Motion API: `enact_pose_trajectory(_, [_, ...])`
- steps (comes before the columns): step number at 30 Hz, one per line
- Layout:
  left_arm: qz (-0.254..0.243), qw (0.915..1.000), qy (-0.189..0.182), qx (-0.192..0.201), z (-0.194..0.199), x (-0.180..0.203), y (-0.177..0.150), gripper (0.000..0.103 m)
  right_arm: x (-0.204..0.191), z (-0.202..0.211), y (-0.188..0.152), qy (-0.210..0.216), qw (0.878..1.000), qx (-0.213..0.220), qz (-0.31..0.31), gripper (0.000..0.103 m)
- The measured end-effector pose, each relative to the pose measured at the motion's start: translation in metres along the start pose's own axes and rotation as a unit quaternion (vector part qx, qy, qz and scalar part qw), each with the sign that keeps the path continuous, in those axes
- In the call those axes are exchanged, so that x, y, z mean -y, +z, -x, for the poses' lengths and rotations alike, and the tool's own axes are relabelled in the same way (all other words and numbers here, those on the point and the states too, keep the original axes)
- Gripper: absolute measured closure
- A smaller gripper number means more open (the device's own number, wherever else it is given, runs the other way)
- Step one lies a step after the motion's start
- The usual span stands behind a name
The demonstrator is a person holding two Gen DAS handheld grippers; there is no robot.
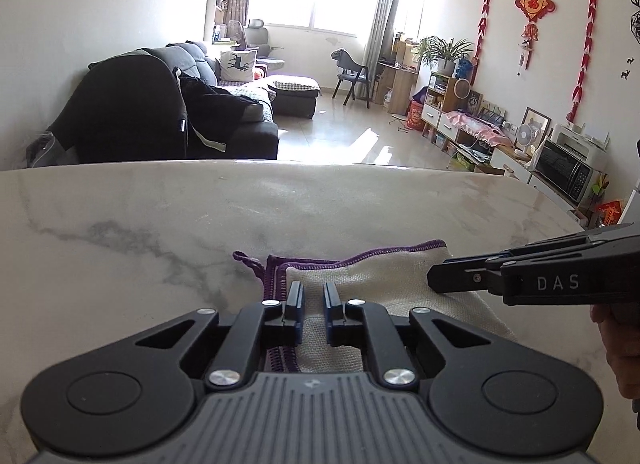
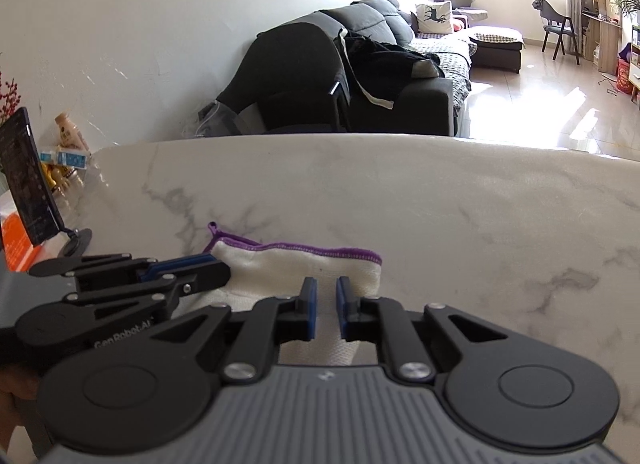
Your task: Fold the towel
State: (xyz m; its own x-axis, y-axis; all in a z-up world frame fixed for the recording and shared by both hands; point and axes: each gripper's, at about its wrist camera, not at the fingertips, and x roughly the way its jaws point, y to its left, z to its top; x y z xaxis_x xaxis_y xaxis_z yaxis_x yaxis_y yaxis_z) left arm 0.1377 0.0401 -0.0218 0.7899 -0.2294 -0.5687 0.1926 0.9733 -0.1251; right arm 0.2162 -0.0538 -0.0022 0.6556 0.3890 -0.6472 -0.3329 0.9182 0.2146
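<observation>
A white towel (image 1: 380, 268) with purple stitched edging lies folded on the marble table (image 1: 160, 224), a small purple loop at its far left corner. My left gripper (image 1: 313, 288) sits at the towel's left part, jaws nearly together with cloth pinched between the blue pads. My right gripper (image 2: 326, 284) grips the towel (image 2: 288, 268) near its right end in the same way, white cloth running up between its pads. Each gripper shows in the other's view: the right gripper (image 1: 432, 276) from the side, and the left gripper (image 2: 224, 268) over the towel's left end.
A phone on a stand (image 2: 28, 184), an orange box (image 2: 16, 240), a bottle (image 2: 70, 136) and small packets stand at the table's (image 2: 440, 204) left end. A dark sofa (image 1: 200, 112) lies beyond the far edge. A hand (image 1: 620, 344) shows at the right.
</observation>
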Motion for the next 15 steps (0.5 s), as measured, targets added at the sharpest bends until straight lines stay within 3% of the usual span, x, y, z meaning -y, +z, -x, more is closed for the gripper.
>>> enact_pose_trajectory(6, [0.003, 1.0, -0.001, 0.0, 0.0, -0.003, 0.001, 0.092, -0.013, 0.002, 0.007, 0.009, 1.0, 0.014, 0.02, 0.09])
enact_pose_trajectory(12, [0.006, 1.0, -0.004, -0.001, 0.001, -0.005, 0.001, 0.092, -0.027, -0.016, 0.003, -0.022, 0.996, 0.009, 0.083, 0.094])
enact_pose_trajectory(15, [0.011, 0.9999, -0.008, -0.001, 0.001, -0.008, 0.0, 0.092, -0.014, -0.012, 0.001, -0.029, 0.998, 0.016, 0.061, 0.094])
